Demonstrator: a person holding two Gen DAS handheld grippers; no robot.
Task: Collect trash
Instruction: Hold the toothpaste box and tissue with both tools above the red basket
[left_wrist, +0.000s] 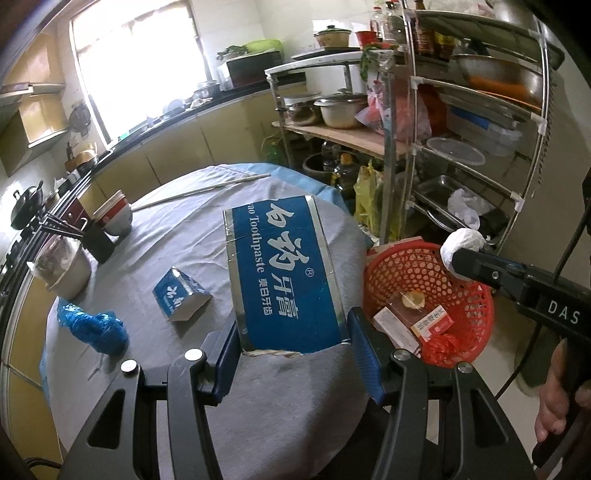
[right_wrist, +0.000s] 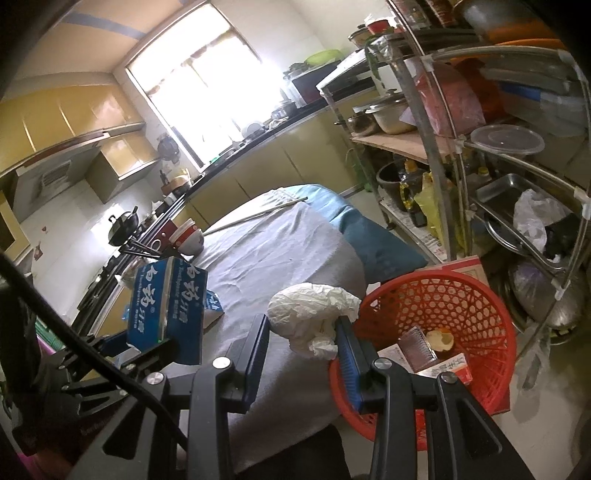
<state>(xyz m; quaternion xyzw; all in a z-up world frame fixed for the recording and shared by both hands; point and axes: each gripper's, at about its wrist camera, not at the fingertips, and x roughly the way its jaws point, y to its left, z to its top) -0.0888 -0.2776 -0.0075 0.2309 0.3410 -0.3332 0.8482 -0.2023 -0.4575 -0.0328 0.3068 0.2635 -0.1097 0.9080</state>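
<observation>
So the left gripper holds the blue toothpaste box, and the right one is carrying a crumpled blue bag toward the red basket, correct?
Not quite. The right gripper is carrying a crumpled white tissue, as the right wrist view shows. The blue bag lies on the table. The left gripper does hold the blue toothpaste box, beside the red basket.

Your left tongs (left_wrist: 291, 354) hold the box (left_wrist: 280, 273) above the table (left_wrist: 177, 229). Right of the table stands the basket (left_wrist: 469, 332); your right tongs (right_wrist: 301, 332) carry the tissue (right_wrist: 310, 314) beside it.

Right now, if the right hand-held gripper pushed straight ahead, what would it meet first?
Probably the red basket's rim; the right hand-held gripper, holding crumpled white paper, points along the table edge. Depth is unclear.
</observation>
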